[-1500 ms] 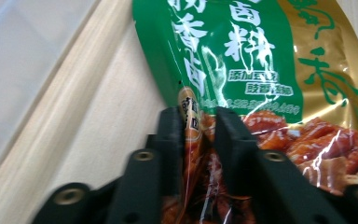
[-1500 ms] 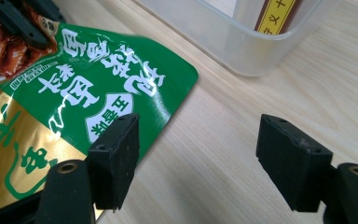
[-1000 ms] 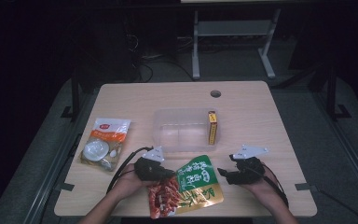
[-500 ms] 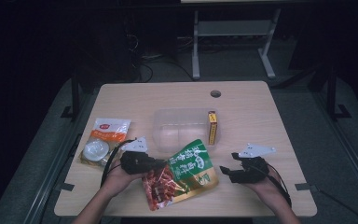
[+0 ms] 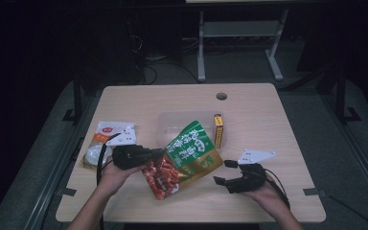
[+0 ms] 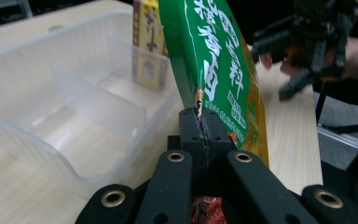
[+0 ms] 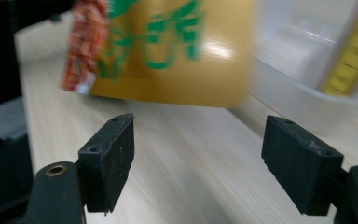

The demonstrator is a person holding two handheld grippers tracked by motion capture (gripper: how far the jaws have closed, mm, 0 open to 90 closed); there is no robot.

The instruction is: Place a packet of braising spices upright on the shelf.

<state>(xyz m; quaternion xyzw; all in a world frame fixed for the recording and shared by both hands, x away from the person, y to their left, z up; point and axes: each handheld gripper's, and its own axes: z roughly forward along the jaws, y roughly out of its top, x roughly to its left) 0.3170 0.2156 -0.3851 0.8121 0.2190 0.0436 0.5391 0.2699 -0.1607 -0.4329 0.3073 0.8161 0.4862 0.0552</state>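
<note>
Green, gold, red glossy pouch (image 5: 186, 158)

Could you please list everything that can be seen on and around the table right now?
Sauce pouch: one, green, gold and red, lifted and tilted in front of the container, pinched at its edge by the left gripper.
Plastic container: one, clear, with dividers, at the table's middle.
Small box: one, yellow, standing in the container's right end.
Food packet: one, white and orange, on the table's left side.
Table: one, light wood, with a round hole near its far edge.
Metal frame: one, grey, on the floor behind the table.
Left gripper: one, black, jaws shut on the pouch.
Right gripper: one, black, jaws just opening, empty, low over the table's right.
</note>
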